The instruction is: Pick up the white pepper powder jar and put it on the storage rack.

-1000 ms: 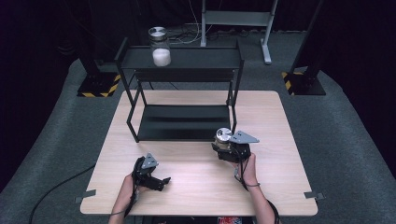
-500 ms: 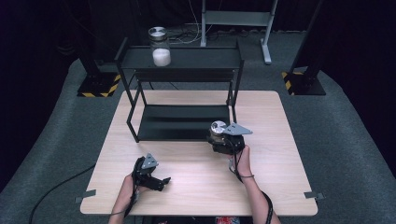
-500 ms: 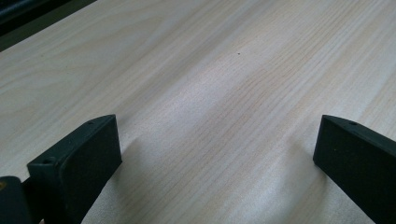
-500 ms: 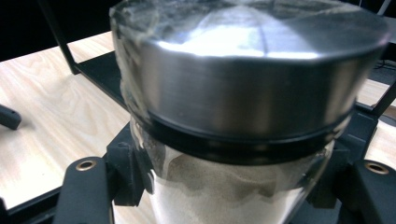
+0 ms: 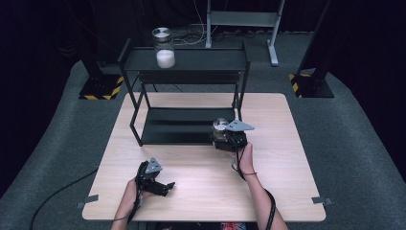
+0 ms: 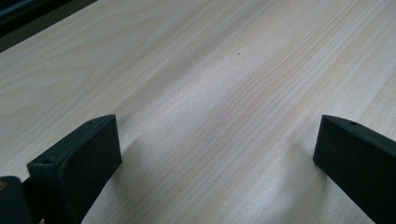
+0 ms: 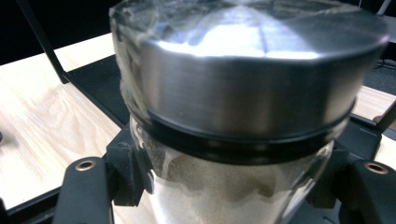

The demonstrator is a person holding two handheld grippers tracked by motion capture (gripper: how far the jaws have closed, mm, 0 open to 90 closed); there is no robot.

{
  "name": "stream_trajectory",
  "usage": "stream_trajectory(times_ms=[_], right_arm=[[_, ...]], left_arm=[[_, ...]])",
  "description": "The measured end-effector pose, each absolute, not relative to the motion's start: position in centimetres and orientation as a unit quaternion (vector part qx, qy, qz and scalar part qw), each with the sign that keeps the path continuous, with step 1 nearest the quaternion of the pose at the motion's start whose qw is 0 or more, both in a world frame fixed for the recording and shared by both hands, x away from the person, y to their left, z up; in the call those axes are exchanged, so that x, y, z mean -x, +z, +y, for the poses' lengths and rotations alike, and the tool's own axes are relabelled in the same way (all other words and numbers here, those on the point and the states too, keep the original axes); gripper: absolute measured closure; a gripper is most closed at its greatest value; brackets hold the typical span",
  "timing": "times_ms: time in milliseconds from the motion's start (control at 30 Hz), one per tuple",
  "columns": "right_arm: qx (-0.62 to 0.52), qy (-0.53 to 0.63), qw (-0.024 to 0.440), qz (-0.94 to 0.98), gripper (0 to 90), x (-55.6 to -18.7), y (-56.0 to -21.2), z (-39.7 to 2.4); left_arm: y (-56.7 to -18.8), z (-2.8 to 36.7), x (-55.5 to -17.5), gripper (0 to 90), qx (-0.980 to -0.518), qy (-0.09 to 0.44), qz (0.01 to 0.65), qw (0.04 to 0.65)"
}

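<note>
A glass jar (image 7: 233,186) with a steel lid and brownish powder inside is clamped between the jaws of my right gripper (image 5: 221,136). In the high view that jar (image 5: 220,127) hangs at the front right corner of the black two-tier shelf (image 5: 186,127), just above its lower tier. A second lidded jar (image 5: 163,47) holding white powder stands on the shelf's top tier, left of middle. My left gripper (image 5: 165,187) rests low over the wooden table (image 5: 277,187) near its front edge, jaws wide apart with bare wood between its fingers (image 6: 79,163).
The shelf's black uprights (image 5: 238,96) stand close to the held jar. A person's forearms come in from the table's front edge. Grey carpet surrounds the table, with black stands and yellow-striped bases (image 5: 100,91) behind it.
My right gripper has carried the brown-powder jar away from me and to the left, toward the shelf's lower tier, rising slightly. The left gripper has stayed put.
</note>
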State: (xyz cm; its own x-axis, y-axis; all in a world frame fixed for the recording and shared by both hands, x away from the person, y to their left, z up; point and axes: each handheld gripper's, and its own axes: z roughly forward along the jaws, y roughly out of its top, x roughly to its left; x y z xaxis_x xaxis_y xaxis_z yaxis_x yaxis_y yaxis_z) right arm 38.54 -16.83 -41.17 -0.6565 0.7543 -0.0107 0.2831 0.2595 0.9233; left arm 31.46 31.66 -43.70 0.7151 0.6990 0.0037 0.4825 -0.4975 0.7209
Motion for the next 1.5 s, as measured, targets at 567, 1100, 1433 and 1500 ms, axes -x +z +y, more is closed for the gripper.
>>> stream_trajectory(times_ms=[567, 1100, 1433, 1500], right_arm=[[-0.343, 0.504, 0.243, 0.755, 30.3, -40.0, -39.6, -16.1], [-0.329, 0.516, 0.247, 0.751, 30.3, -40.5, -37.3, -16.2], [-0.322, 0.524, 0.256, 0.746, 30.3, -40.7, -35.3, -16.9], [-0.319, 0.524, 0.259, 0.746, 30.3, -40.7, -34.8, -17.0]], left_arm=[[-43.7, 31.6, -31.4, 0.3, -0.852, 0.151, 0.346, 0.362], [-43.7, 31.6, -31.3, 0.5, -0.852, 0.152, 0.345, 0.363], [-43.7, 31.6, -31.3, 0.6, -0.852, 0.152, 0.345, 0.363], [-43.7, 31.6, -31.3, 0.6, -0.852, 0.152, 0.345, 0.363]])
